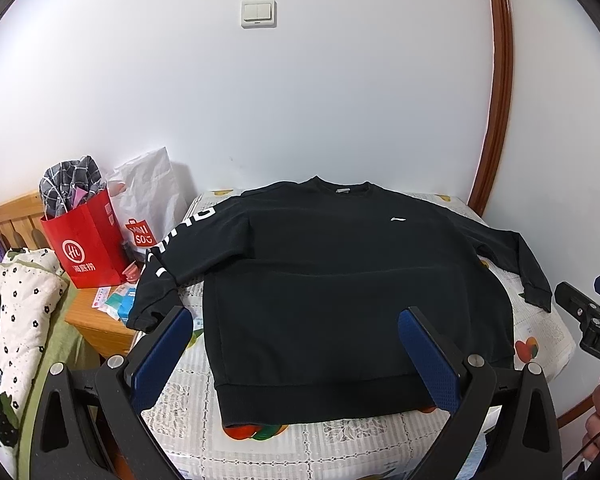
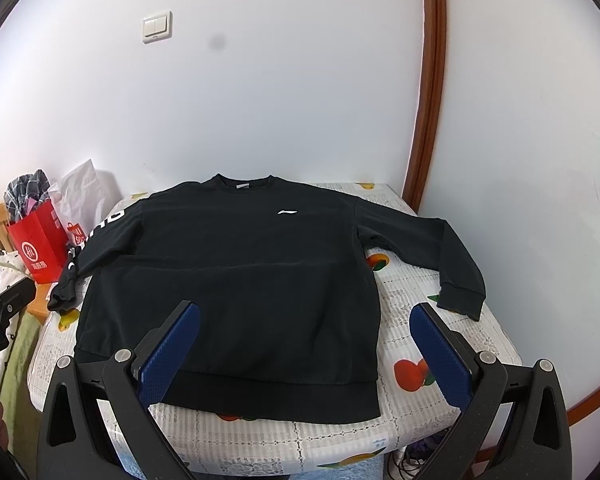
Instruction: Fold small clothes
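A black long-sleeved sweatshirt lies flat and face up on a small table, collar towards the wall, hem nearest me. Its left sleeve, with white lettering, hangs over the table's left edge. The right sleeve lies bent on the cloth. My left gripper hovers open above the hem's left half, holding nothing. My right gripper hovers open above the hem's right corner, also holding nothing. Each gripper shows at the edge of the other's view.
The table wears a white cloth with fruit prints. Left of it stands a wooden nightstand with a red paper bag and a white bag. A bed with spotted bedding is at far left. A wall stands behind.
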